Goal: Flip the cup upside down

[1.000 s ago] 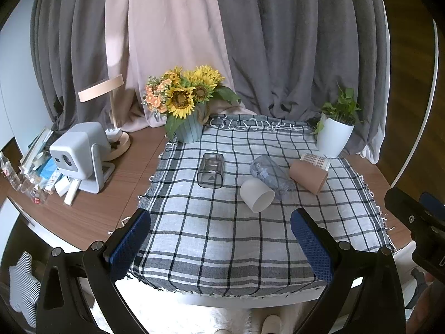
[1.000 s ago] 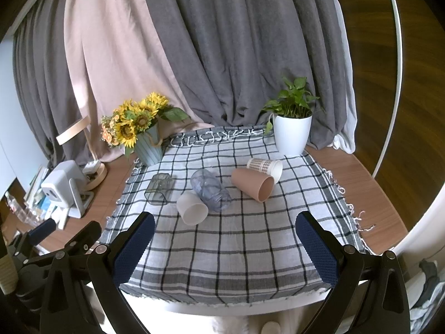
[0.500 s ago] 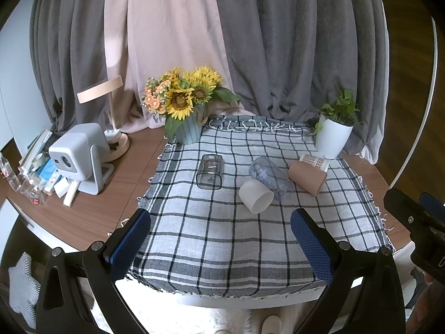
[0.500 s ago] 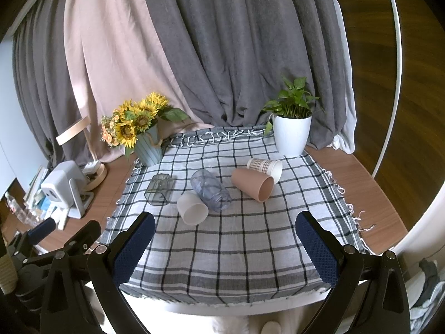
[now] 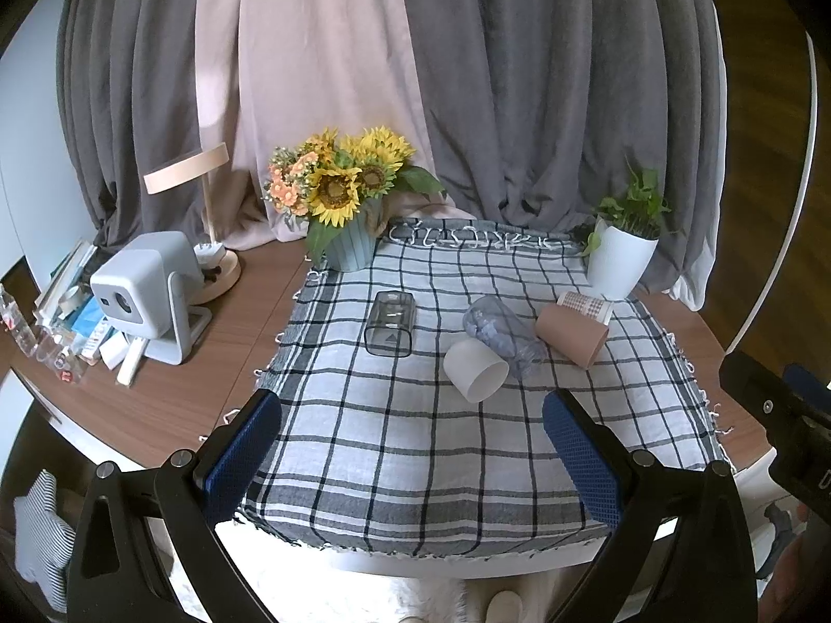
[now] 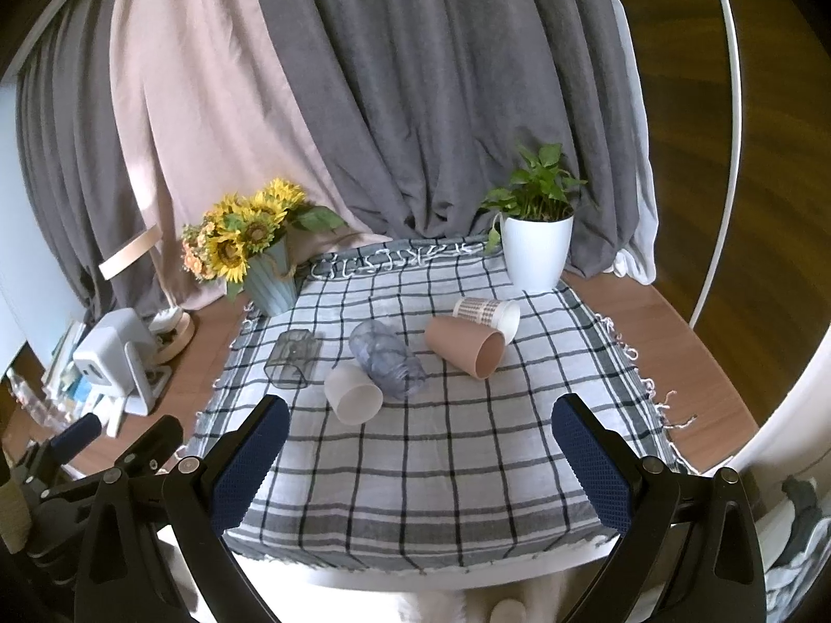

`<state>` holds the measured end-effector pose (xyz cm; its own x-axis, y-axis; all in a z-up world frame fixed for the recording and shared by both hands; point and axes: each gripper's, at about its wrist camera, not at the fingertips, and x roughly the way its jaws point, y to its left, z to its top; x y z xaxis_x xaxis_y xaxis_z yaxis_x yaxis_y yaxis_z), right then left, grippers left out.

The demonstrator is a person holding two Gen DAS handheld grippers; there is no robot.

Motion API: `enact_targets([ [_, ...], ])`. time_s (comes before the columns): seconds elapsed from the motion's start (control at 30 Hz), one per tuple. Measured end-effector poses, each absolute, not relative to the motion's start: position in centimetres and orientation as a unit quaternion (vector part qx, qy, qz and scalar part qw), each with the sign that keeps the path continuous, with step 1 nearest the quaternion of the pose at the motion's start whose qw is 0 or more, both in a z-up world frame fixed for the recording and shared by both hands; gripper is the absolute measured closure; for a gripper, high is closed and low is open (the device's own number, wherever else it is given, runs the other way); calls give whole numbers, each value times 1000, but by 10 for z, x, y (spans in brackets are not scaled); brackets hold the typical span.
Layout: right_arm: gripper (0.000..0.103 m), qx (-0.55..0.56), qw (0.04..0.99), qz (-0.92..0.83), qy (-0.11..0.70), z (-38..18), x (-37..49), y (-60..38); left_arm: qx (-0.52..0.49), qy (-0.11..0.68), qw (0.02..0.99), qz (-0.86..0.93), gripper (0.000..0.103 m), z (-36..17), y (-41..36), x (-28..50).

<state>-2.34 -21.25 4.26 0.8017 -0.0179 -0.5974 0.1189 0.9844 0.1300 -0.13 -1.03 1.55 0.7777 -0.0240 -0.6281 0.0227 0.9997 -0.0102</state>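
Here, both grippers, left (image 5: 410, 446) and right (image 6: 418, 451), hung wide apart and empty low in frame, while the white plastic cup (image 6: 353, 394) lay sideways mid-frame on the checked cloth (image 6: 441, 477).

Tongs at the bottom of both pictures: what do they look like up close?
The left tongs and right tongs look alike: two black angular plastic arms joined with silver screws. Each arm ends in a blue pad with a fine dotted grip texture. No cables, sleeves or markings show on them.
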Motion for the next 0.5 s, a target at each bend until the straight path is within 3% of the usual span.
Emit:
enact_targets([
  [0.5,1,80,946,-38,312,40,-23,-214,-1,333,943,-14,0,16,-10,-2],
])
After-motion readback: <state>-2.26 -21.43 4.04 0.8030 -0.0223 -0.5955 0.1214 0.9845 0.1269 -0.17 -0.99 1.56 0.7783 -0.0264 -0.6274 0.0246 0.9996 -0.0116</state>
